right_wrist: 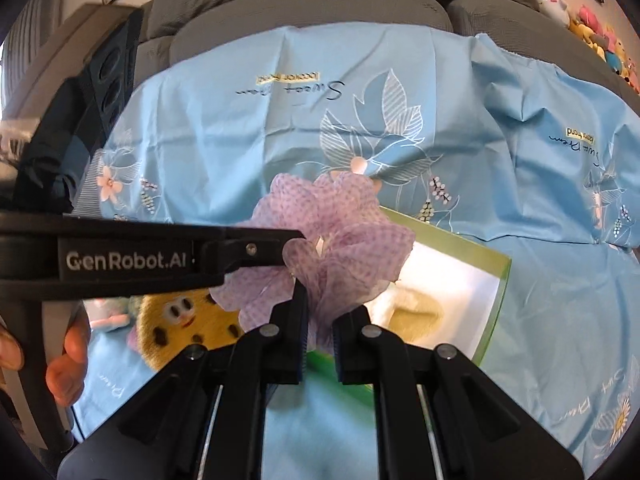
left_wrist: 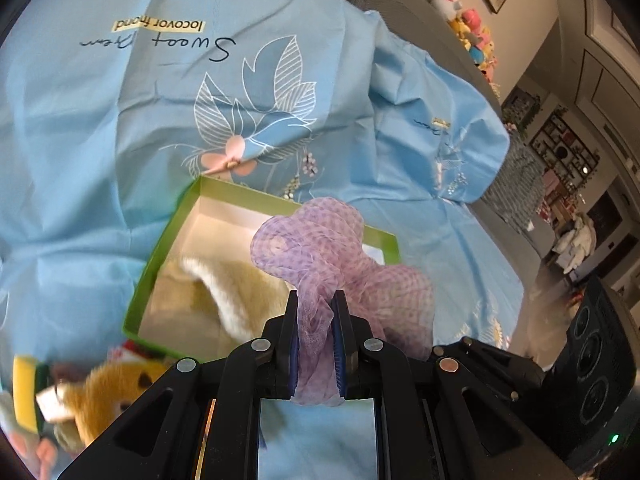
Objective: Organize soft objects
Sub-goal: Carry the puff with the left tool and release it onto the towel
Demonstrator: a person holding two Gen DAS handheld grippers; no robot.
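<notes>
Both grippers, left [left_wrist: 316, 308] and right [right_wrist: 320, 312], jaws clamped on a purple mesh cloth [left_wrist: 320, 240], hold it above the green box [left_wrist: 160, 248], apparently for packing.

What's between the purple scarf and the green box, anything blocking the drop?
Nothing visible blocks it. Both the left gripper and the right gripper are shut on the purple scarf, held above the open green box. Inside, a cream plush item already fills part of the floor; the far end looks bare.
</notes>
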